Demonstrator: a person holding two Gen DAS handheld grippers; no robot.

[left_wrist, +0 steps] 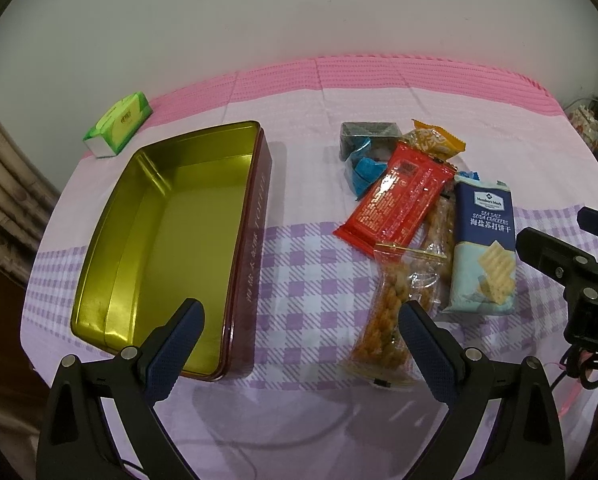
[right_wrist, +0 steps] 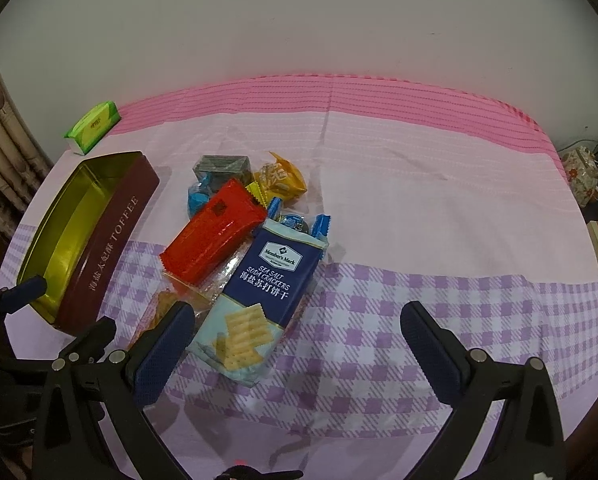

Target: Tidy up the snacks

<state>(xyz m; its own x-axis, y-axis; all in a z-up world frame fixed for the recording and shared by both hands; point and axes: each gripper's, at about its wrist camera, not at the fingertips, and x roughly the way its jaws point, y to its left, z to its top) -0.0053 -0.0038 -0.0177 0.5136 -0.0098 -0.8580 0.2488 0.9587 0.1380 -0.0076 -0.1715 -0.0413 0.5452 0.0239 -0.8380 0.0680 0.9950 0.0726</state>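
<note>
Sorting unstarted: toffee tin [left_wrist: 171, 240] was empty, both your tools, left [left_wrist: 299, 344] and right [right_wrist: 295, 344], gaped empty; next, grip the cracker pack [right_wrist: 259, 292] beside the tin.

Ahead of the left gripper [left_wrist: 299, 320], the tin [left_wrist: 171, 240] is showing gold inside and maroon outside. Before the right gripper [right_wrist: 295, 320], the cracker pack [right_wrist: 267, 284] is showing navy over pale blue, beside a red wrapper [right_wrist: 215, 236]. The cloth [right_wrist: 419, 280] is showing lilac checks and pink stripes.
</note>
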